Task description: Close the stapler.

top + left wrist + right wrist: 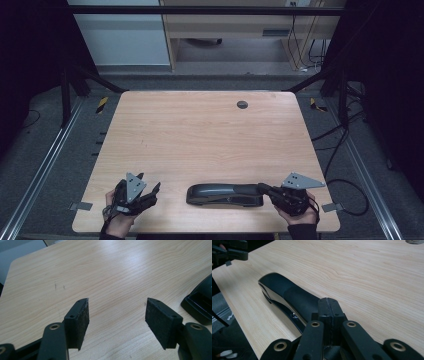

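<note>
A long black stapler (225,194) lies flat near the table's front edge, its nose to the left. My right gripper (261,188) comes in from the right, and its jaws are pressed together with nothing between them. In the right gripper view the shut tips (329,302) sit over the rear end of the stapler (287,290); I cannot tell whether they touch it. My left gripper (149,182) rests at the front left, open and empty, a short way left of the stapler's nose. Its pads (81,320) stand wide apart over bare wood, with the stapler (200,302) at the right edge.
The wooden table (200,130) has a dark round grommet (242,104) near its far edge. Cables trail over the floor at the right (340,150). A pale desk (225,30) stands beyond the table. Metal rails (45,155) run along both sides.
</note>
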Tool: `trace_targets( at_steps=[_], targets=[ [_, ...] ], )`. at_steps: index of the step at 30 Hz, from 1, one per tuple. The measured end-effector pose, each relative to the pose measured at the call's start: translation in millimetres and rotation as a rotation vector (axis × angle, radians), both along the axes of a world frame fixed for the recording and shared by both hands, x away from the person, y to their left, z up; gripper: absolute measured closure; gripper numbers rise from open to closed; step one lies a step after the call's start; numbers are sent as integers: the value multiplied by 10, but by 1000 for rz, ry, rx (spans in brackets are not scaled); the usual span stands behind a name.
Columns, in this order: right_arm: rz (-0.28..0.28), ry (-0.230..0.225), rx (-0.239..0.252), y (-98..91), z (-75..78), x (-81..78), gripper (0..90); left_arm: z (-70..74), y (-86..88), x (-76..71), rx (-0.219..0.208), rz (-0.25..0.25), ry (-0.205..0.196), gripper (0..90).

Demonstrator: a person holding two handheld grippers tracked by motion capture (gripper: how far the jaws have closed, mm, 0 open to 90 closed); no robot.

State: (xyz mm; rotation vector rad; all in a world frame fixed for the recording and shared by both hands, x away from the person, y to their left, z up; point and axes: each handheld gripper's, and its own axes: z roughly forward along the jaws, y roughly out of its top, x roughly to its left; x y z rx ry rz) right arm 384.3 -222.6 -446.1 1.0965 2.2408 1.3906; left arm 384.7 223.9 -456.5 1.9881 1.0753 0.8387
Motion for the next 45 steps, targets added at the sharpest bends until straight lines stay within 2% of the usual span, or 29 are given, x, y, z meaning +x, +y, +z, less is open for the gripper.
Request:
trace_targets(
  at_steps=[4, 6, 10, 16, 27, 28, 30, 34, 37, 40, 45],
  targets=[
    [-9, 25, -33, 13, -60, 16, 900, -7, -9, 2, 8, -5, 7, 353],
    [-6, 32, -12, -6, -72, 20, 900, -10, -15, 2, 12, -7, 6, 354],
    [-13, 17, -33, 17, -65, 5, 900, -8, -16, 1, 11, -6, 6, 354],
    [-9, 15, -35, 16, -49, 7, 900, -1, -5, 2, 6, -4, 1, 354],
    [-16, -26, 26, 3, 60, 1, 898, -2, 4, 11, 2, -1, 4, 353],
    [-19, -37, 27, 4, 76, -3, 883, -2, 5, 13, 2, -2, 5, 353],
    [-44, -48, -8, 15, 93, -5, 846, -3, 6, 15, 2, -2, 4, 353],
    [-93, -90, -2, -47, 96, 6, 756, -12, 15, 25, 2, 0, 7, 350],
    [-150, -114, 22, -148, 99, 23, 630, -19, 22, 35, 8, 1, 9, 348],
    [-201, -111, 30, -244, 63, 63, 510, -24, 32, 45, 6, 4, 12, 342],
    [-279, -96, 16, -402, -29, 129, 422, -51, 59, 76, 1, -1, 26, 316]
  ],
)
